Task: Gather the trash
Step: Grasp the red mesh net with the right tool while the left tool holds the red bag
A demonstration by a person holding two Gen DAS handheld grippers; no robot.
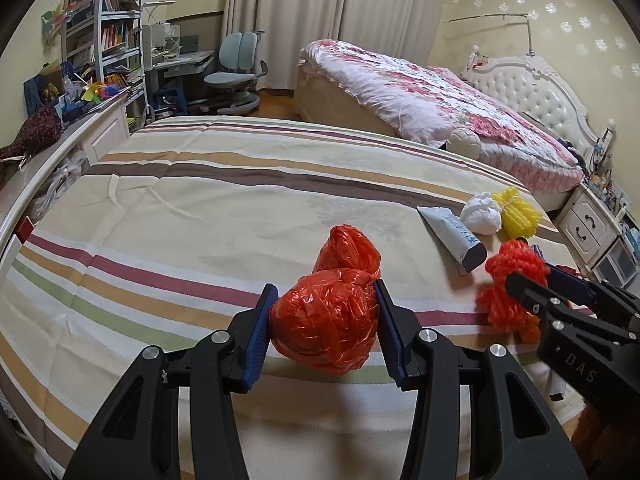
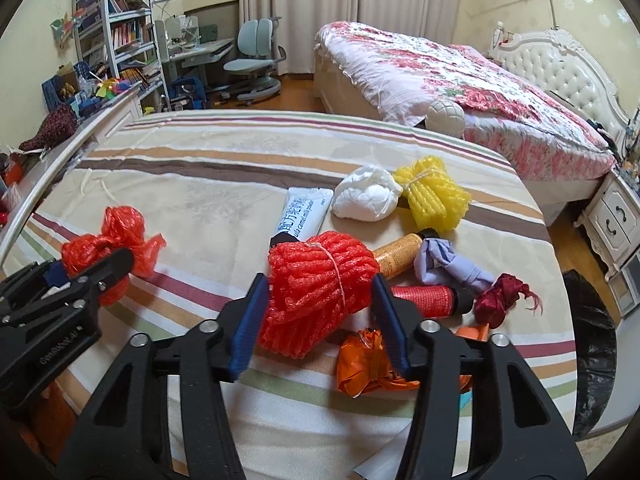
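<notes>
Orange foil wad [image 2: 366, 364], R cam only

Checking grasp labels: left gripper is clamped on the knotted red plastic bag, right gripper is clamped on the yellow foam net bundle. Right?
Half right. The left gripper is clamped on the knotted red plastic bag. The right gripper is clamped on the red foam net bundle, not the yellow one; the right wrist view shows the yellow foam net bundle lying untouched further back on the striped bed cover.
</notes>
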